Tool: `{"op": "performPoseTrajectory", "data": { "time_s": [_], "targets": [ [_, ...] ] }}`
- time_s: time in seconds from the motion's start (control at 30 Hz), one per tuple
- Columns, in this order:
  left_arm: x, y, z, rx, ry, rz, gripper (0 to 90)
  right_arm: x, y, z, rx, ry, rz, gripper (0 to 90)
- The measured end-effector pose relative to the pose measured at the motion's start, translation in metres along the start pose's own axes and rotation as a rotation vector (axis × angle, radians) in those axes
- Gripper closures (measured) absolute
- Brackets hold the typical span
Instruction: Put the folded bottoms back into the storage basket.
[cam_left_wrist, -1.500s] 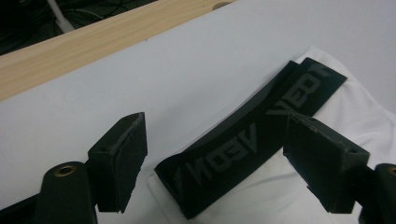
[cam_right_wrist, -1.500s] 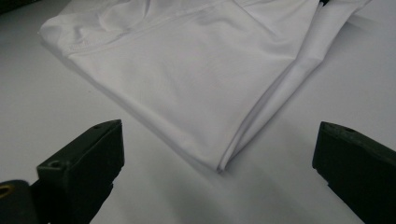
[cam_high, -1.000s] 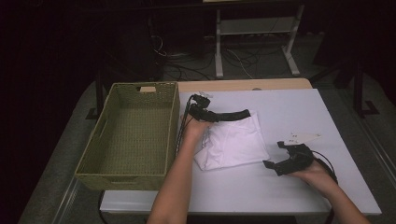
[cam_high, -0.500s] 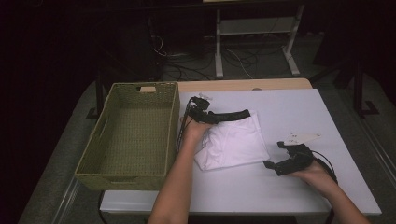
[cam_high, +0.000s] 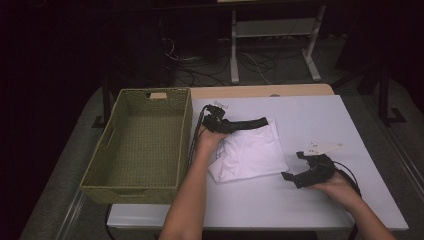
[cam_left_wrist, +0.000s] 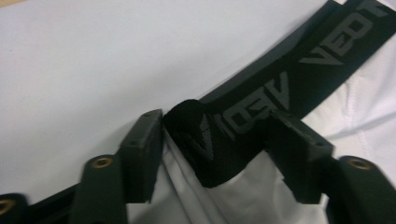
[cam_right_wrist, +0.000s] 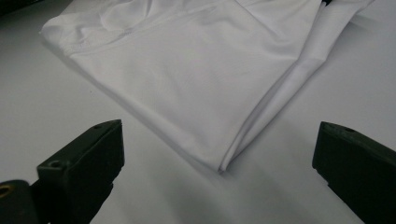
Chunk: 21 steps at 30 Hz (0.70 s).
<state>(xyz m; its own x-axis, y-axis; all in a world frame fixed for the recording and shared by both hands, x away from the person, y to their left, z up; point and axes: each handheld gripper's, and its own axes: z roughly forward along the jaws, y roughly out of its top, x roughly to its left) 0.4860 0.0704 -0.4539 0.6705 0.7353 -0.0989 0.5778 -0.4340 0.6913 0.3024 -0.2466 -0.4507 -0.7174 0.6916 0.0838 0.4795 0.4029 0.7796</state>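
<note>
The folded white garment (cam_high: 250, 152) is laid on the tabletop (cam_high: 320, 120) just right of the basket (cam_high: 140, 145). Its black waistband (cam_left_wrist: 280, 93) is bunched between the left claw (cam_left_wrist: 212, 140) — partly closed. The right claw (cam_right_wrist: 215, 154) is held wide open, empty, facing its near corner.

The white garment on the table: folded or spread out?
Folded. The white garment lies as a compact stack with layered edges in the right gripper view, its black waistband bunched between the left gripper jaws.
</note>
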Motion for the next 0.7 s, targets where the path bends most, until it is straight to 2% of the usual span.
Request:
{"op": "performPoseTrajectory", "data": {
  "time_s": [0.13, 0.37, 0.6, 0.7],
  "targets": [
    [-0.0015, 0.0006, -0.0003, 0.003, -0.013, 0.007, 49.1, 0.0, 0.0001, 0.0003, 0.0, 0.0, 0.0, 1.9],
    [-0.0031, 0.0009, -0.0007, 0.008, -0.057, -0.008, 64.1, 0.0006, 0.0002, 0.0007, 0.0, 0.001, -0.002, 1.9],
    [-0.0043, 0.0011, -0.0008, 0.012, -0.066, -0.035, 71.2, 0.0, 0.0006, 0.0009, 0.0, 0.001, 0.003, 1.9],
    [-0.0046, 0.0007, -0.0009, 0.011, -0.065, -0.037, 71.6, -0.0003, 0.001, 0.001, 0.002, 0.011, 0.007, 5.5]
  ]
}}
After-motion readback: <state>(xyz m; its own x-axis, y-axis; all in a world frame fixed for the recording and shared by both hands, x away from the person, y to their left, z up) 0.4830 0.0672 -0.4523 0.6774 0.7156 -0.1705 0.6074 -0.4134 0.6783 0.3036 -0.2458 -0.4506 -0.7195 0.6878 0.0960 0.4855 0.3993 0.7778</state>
